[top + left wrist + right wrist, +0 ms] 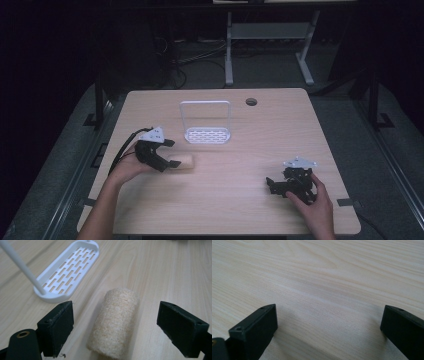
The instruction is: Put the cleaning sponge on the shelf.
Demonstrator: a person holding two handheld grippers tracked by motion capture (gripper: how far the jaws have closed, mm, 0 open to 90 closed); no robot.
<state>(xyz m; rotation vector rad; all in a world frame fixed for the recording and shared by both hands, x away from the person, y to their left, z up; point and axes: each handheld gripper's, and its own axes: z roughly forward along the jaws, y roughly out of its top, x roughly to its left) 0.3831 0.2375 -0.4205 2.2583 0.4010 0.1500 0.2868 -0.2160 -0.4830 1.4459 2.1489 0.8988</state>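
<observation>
A pale, rough-textured loofah cylinder (113, 322) is seen lying on its side on the light wooden surface (235, 200), just in front of a white perforated plastic tray with an upright wire handle (207, 135). The left gripper (171, 153) is held low over the near end of the loofah, its fingers (56, 327) spread wide so that the roll lies between them, untouched on either side. This straddling pose seems chosen so that the roll can be closed on across its width. The tray stands near but apart from the loofah, its slotted floor bare, and is judged the likely place for the roll to be set.

The right gripper (281, 185) is rested well apart at the near right of the surface, out of the way of the work. Its fingers (254, 332) are parted over bare wood, with nothing held between them.
</observation>
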